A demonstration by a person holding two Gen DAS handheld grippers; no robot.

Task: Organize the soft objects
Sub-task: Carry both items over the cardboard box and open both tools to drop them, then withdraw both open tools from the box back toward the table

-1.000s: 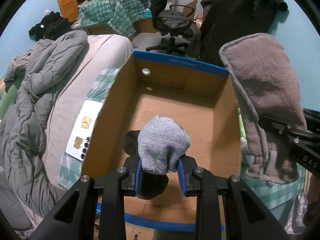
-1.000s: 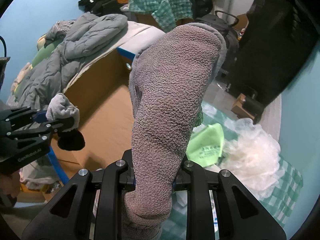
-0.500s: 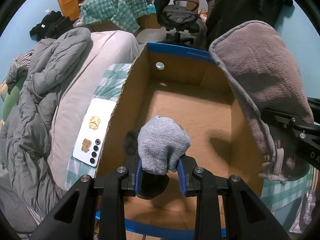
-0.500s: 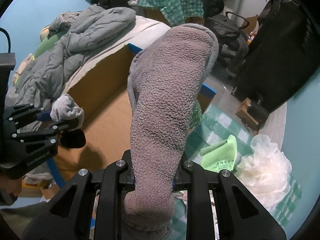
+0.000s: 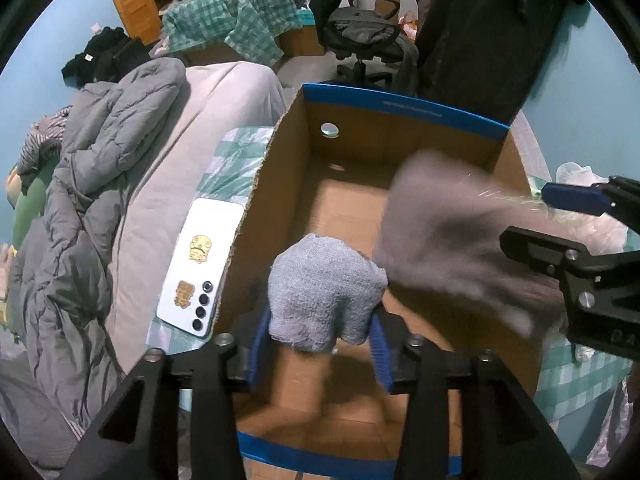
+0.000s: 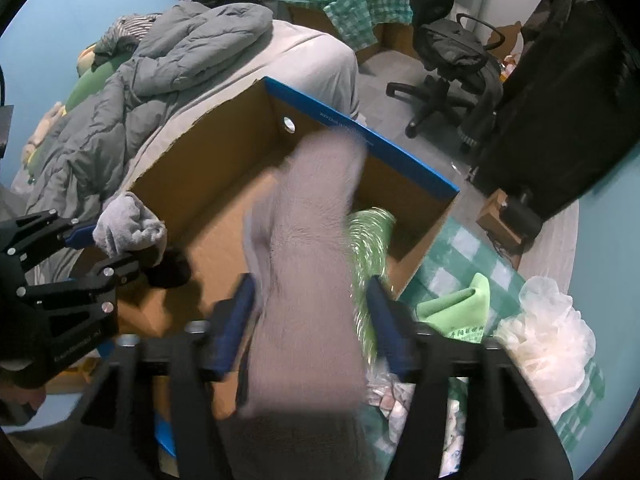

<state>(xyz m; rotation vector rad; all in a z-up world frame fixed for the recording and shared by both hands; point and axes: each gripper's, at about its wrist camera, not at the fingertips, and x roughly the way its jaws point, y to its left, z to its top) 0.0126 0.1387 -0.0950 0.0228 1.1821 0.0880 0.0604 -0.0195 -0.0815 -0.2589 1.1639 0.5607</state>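
1. The right tongs [image 6: 310,320] have just been opening; the brown slipper [image 6: 316,272], blurred, is loose between them over the cardboard box [image 6: 224,152].
2. The left tongs [image 5: 318,354] have just been opening around the grey sock [image 5: 324,296].

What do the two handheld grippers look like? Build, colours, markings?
Both match: the left gripper and right gripper have black angular frames with cut-out arms, silver bolt heads at the joints and blue finger pads. Pale lettering, unreadable, runs along each body's side. No cables or sleeves are clearly visible.

Both wrist views steep, close — sharing cardboard box [image 5: 404,114] [image 6: 362,134].
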